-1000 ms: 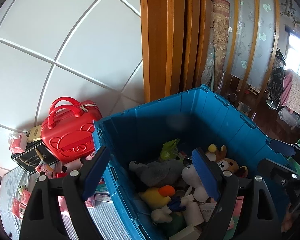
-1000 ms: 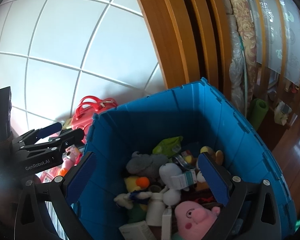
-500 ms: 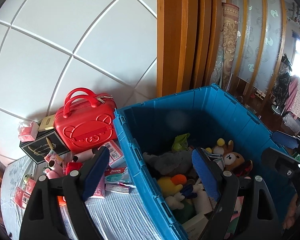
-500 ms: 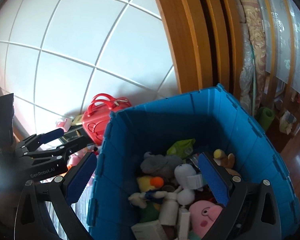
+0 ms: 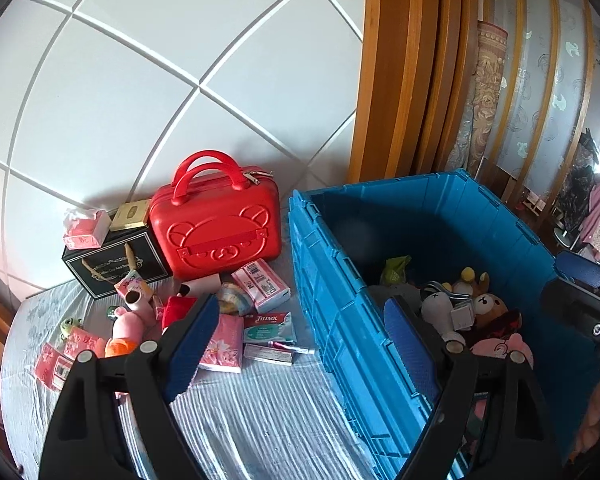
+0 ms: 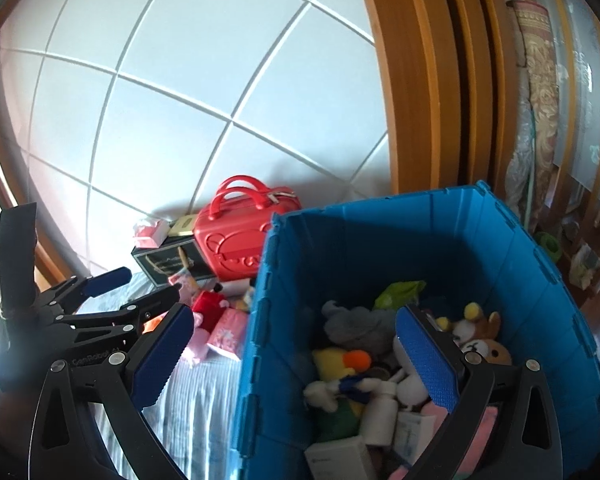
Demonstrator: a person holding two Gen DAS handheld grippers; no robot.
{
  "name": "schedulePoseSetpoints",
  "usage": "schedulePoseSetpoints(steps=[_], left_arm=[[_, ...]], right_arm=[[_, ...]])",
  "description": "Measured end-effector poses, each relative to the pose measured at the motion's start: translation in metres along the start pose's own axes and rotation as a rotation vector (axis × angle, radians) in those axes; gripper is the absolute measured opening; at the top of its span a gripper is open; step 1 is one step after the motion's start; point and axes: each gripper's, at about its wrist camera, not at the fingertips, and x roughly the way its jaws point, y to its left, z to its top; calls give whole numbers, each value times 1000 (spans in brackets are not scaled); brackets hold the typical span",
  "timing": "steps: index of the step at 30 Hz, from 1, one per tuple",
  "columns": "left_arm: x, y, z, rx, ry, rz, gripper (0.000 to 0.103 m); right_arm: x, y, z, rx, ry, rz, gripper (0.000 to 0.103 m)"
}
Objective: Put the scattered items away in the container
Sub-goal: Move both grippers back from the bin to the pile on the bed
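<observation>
A blue bin [image 5: 420, 216] [image 6: 380, 240] stands on the right and holds plush toys, among them a brown bear [image 5: 488, 308] and a yellow duck [image 6: 340, 360], plus bottles and boxes. Left of it, loose items lie on the striped cloth: a Tylenol box [image 5: 268, 326], a pink tissue pack [image 5: 224, 344], a pink barcode box [image 5: 260, 284] and small pink toys. My left gripper [image 5: 300, 344] [image 6: 136, 292] is open and empty, straddling the bin's left wall from above. My right gripper [image 6: 296, 360] [image 5: 572, 288] is open and empty too, over the bin's left side.
A red hard case [image 5: 220, 228] with a bear relief and a black gift box [image 5: 112, 264] stand against the white tiled wall behind the loose items. A wooden door frame [image 5: 400, 80] rises behind the bin. Striped cloth lies bare in the foreground.
Both grippers have swung left away from the bin's middle. The bin slid right in both views and the scattered items on the cloth came into sight. The jaws stayed open.
</observation>
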Motion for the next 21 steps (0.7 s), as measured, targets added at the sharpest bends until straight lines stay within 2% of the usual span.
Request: schedulePoseSetpoints(steps=[21], left_arm=[[-29,109,-36,-77,12,79,85]], right_arm=[[27,99,-11,-72,37,66,103]])
